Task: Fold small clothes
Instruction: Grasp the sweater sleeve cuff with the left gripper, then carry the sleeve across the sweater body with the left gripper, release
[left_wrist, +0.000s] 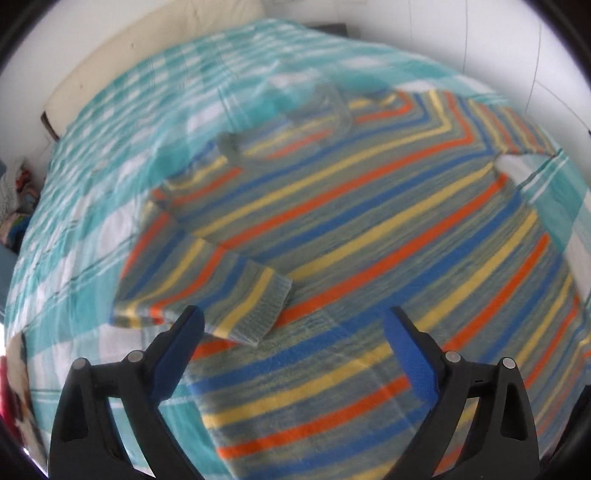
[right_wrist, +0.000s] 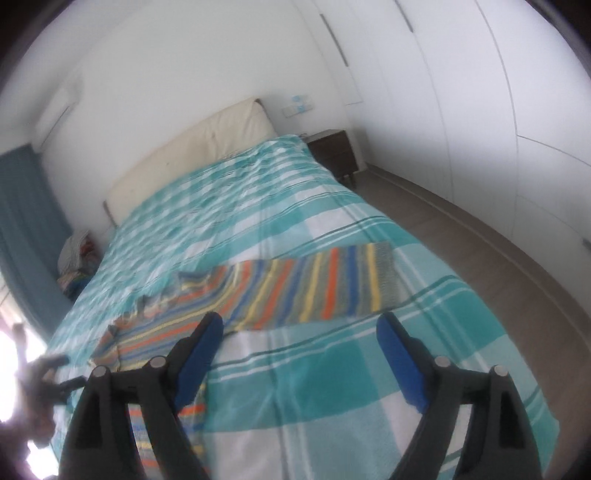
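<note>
**Sweater laid out; one sleeve folded, one outstanding**

The sweater (left_wrist: 369, 229) lies flat on the bed (left_wrist: 110, 177), near its foot. The left sleeve (left_wrist: 221, 291) is folded across the body, cuff resting on the chest. The right sleeve (right_wrist: 314, 284) extends straight out over the bedspread. The left gripper (left_wrist: 293, 328) hovers above the hem, jaws wide apart, holding nothing. The right gripper (right_wrist: 299, 332) hangs short of the outstretched sleeve, likewise spread and empty.

Recommendation: pinch the right sleeve at its cuff, lift little, carry it across the body to mirror the left, and release flat. Both views are blurred; contact cannot be confirmed.
</note>
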